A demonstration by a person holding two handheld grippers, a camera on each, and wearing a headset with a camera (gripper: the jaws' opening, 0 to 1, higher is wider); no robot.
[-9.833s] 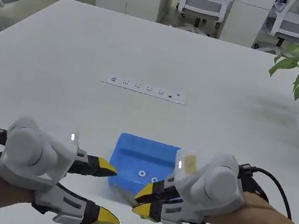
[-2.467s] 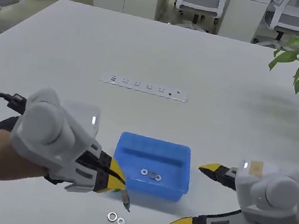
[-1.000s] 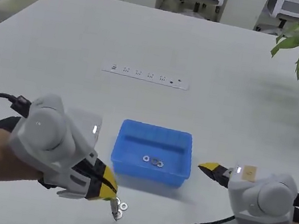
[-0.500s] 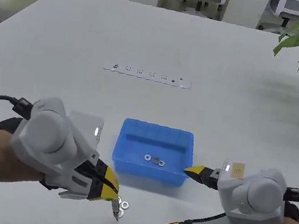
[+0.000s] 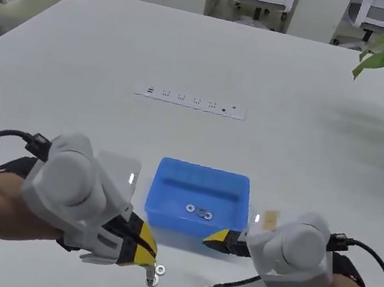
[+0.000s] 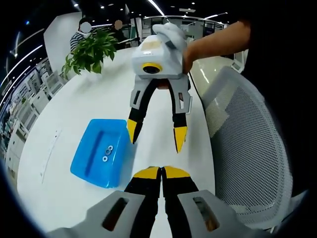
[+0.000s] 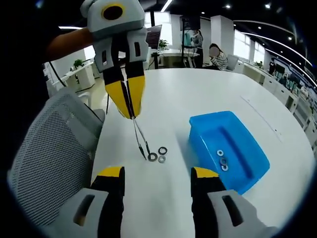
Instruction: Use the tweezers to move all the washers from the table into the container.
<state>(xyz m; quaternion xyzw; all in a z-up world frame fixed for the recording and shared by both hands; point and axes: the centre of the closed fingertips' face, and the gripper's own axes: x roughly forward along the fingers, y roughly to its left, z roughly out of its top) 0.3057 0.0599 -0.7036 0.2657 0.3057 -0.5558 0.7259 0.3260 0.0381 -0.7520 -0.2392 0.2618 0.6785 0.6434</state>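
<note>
- Left claw [image 5: 142, 248]: jaws together, clamped on the tweezers [image 7: 140, 136], which slope down from it to the counter [image 5: 193, 54]. I judge the hold is chosen so that the fine tips do work the blunt jaws cannot.
- Loose washers [image 7: 152, 157]: three lie close together on the counter, just in front of the container's near wall. The tweezer tips rest at the nearest one, so I judge a pick-up is in hand.
- Container [image 5: 206, 170]: a blue open tray standing just beyond the loose washers, which makes for a short carry.
- Stored washers [image 5: 200, 211]: a small cluster on the middle of the tray floor. Part of the task is done, and the three on the counter are left.
- Right claw [image 7: 157, 173]: jaws apart, holding nothing, hovering beside the container's near corner and facing the left claw. I judge it is held clear of the work, close enough to steady the tray.
- Not determined: whether the tips pinch the washer or only touch it.
- Not determined: the count of stored washers, since they overlap.
- In the head view the left claw's body covers the upper tweezers, and the loose washers blur into one spot.
</note>
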